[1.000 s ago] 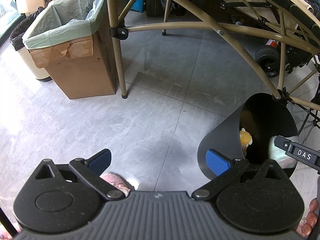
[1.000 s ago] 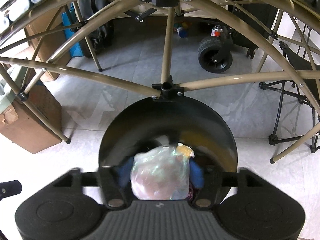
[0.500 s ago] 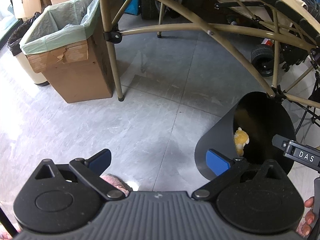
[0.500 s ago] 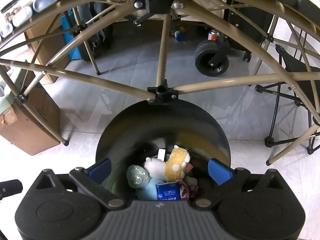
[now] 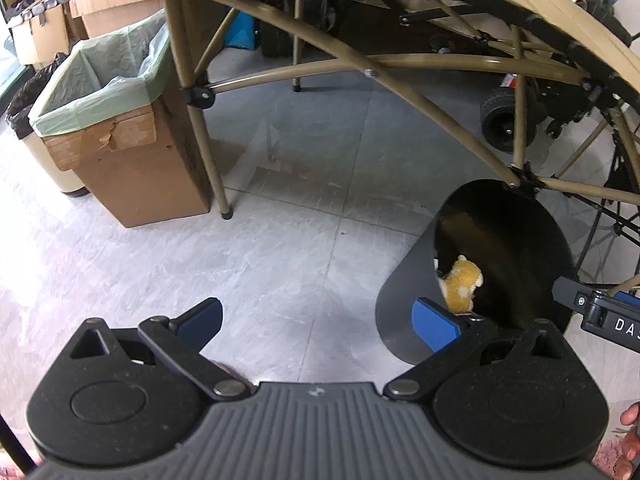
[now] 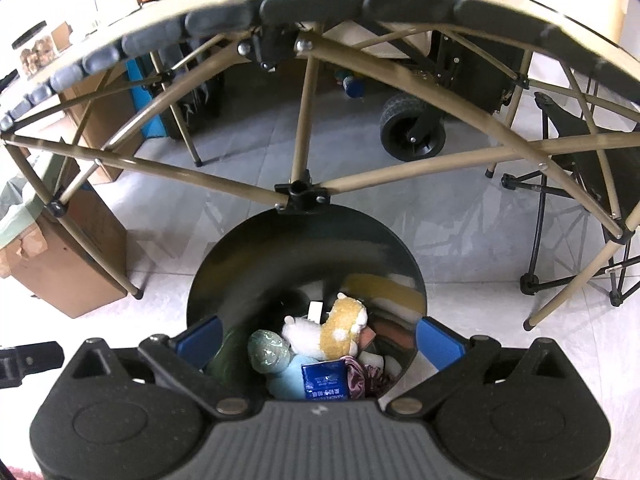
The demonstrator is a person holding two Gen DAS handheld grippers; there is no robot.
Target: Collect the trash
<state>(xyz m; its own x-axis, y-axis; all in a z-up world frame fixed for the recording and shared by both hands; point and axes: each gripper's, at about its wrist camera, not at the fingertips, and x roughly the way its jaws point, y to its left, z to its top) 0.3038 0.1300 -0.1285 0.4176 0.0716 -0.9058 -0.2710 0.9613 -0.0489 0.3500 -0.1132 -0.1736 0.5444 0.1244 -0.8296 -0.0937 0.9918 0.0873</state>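
Observation:
A round black bin [image 6: 304,256] stands on the floor under a folding table's frame. Inside lie a yellow and white plush toy [image 6: 340,328], a crumpled greenish plastic ball [image 6: 268,350], a blue tissue pack [image 6: 324,378] and other trash. My right gripper [image 6: 320,338] hangs open above the bin's mouth with nothing between its blue pads. In the left wrist view the same bin [image 5: 404,312] is at the right, with the plush toy [image 5: 460,282] showing inside. My left gripper [image 5: 316,316] is open and empty over bare floor to the bin's left.
A cardboard box lined with a green bag [image 5: 104,120] stands at the left by a table leg [image 5: 208,152]. Tan table struts [image 6: 304,120] cross overhead. A wheeled cart [image 6: 412,136] and a folding chair [image 6: 580,184] sit behind. A hand [image 5: 628,440] shows at the lower right.
The right gripper opened and let go of the crumpled plastic wad, which now lies in the bin. Both grippers have drawn back and up a little.

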